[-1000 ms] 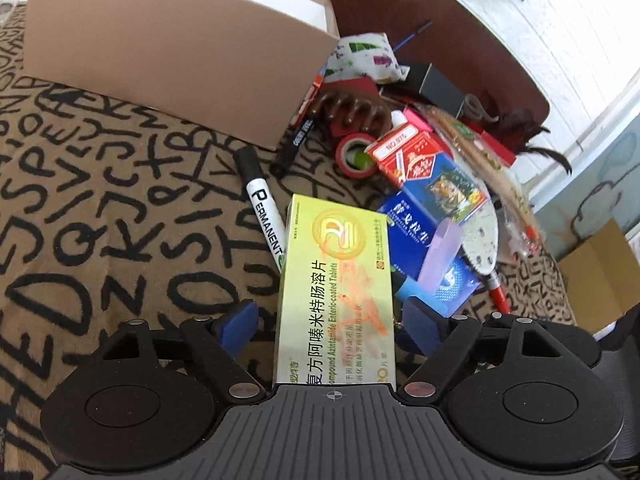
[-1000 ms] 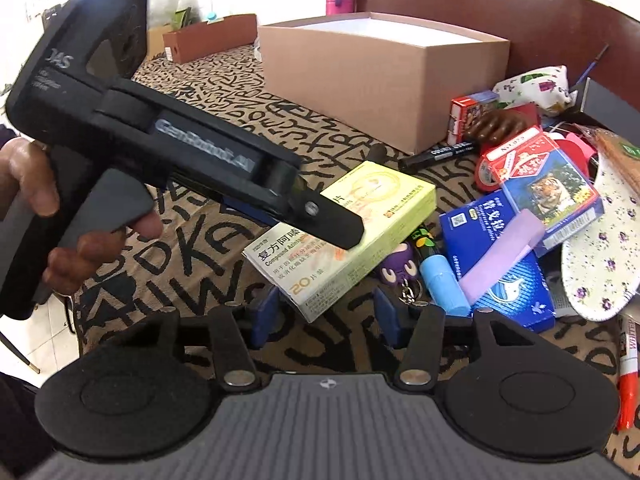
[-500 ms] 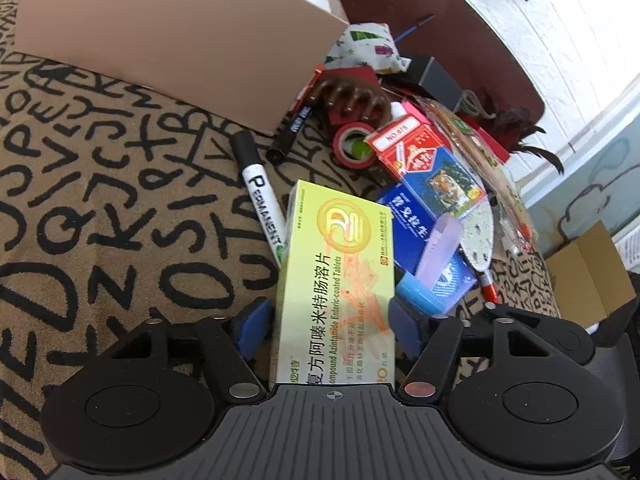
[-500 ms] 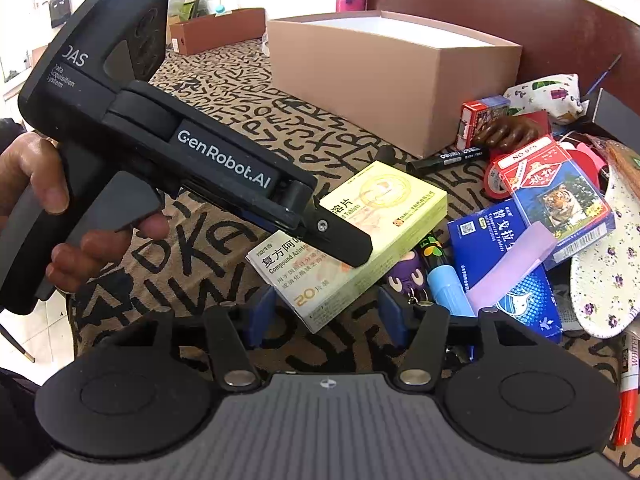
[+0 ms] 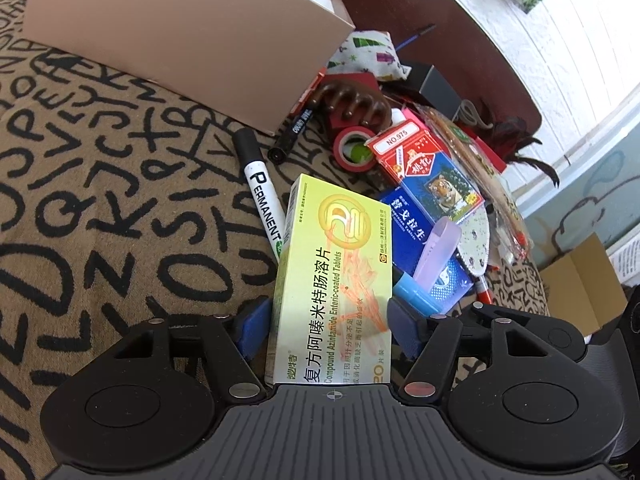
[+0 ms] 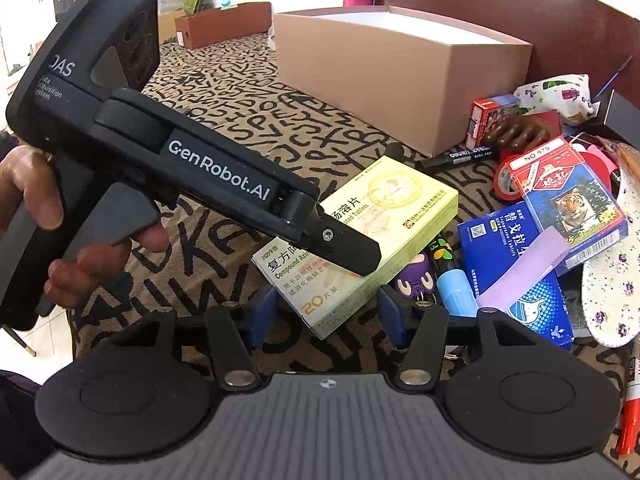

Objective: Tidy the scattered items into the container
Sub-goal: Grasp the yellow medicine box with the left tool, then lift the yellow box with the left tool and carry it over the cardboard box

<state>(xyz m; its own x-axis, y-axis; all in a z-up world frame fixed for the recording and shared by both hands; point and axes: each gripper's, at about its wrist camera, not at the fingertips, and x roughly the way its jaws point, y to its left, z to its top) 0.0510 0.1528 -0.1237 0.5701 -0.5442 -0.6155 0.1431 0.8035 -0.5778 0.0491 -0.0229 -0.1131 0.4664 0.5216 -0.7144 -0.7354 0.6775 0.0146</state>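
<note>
A yellow tablet box (image 5: 332,264) sits between the blue pads (image 5: 253,322) of my left gripper (image 5: 328,320). Both pads touch its long sides, and the jaws are opening slightly. In the right wrist view the left gripper's finger (image 6: 352,254) lies over the yellow tablet box (image 6: 392,216), and a hand (image 6: 36,200) holds its handle. My right gripper (image 6: 328,316) hovers open just short of the box's near corner, gripping nothing. The open cardboard box (image 5: 180,32) (image 6: 400,80) stands behind on the letter-print cloth.
A permanent marker (image 5: 262,192) lies left of the yellow box. To its right lies a heap: blue medicine box (image 5: 416,236), card pack (image 5: 424,164), red tape roll (image 5: 352,148), brown comb (image 5: 352,100), blue tube (image 6: 456,288), purple keychain (image 6: 412,280), floral insole (image 6: 612,284).
The left gripper's pads came in from a wider stance until they touch the yellow box's sides. The left gripper edged slightly forward. The right gripper stayed put.
</note>
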